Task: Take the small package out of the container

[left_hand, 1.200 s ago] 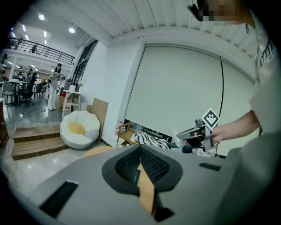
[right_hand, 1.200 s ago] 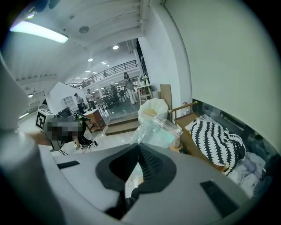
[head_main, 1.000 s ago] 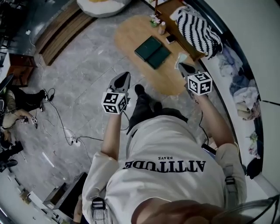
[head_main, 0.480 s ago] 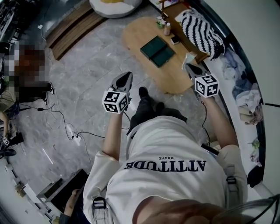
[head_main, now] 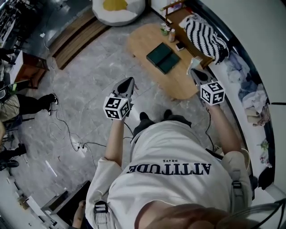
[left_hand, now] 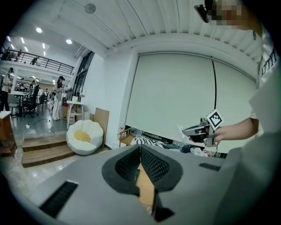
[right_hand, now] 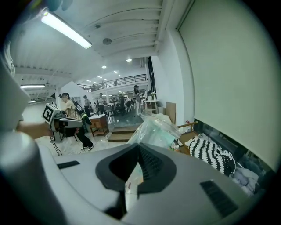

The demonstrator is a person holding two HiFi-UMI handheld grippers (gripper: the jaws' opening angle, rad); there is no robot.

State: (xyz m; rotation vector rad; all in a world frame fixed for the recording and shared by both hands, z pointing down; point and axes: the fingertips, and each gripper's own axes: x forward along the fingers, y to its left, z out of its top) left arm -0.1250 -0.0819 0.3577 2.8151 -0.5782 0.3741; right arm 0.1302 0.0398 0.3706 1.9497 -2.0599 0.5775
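In the head view my right gripper (head_main: 193, 70) is shut on a small clear plastic package (head_main: 195, 61) over the near right end of an oval wooden table (head_main: 145, 38). In the right gripper view the package (right_hand: 153, 129) sticks up and out from between the shut jaws of the right gripper (right_hand: 138, 150). A dark green container (head_main: 163, 57) lies open and flat on the table, ahead and left of the package. My left gripper (head_main: 130, 81) hangs over the floor left of the table. In its own view the left gripper (left_hand: 140, 146) has its jaws together with nothing between them.
A striped cushion (head_main: 203, 33) lies on a bench right of the table, with a phone (head_main: 180, 45) and small bottles (head_main: 169, 31) at the table's far end. A white beanbag (head_main: 118, 6) sits beyond. Cables (head_main: 76, 143) cross the floor at left, where people stand.
Both grippers have risen, the right one still carrying the package. The table and container now sit farther up the head view, and the person's feet have shifted back.
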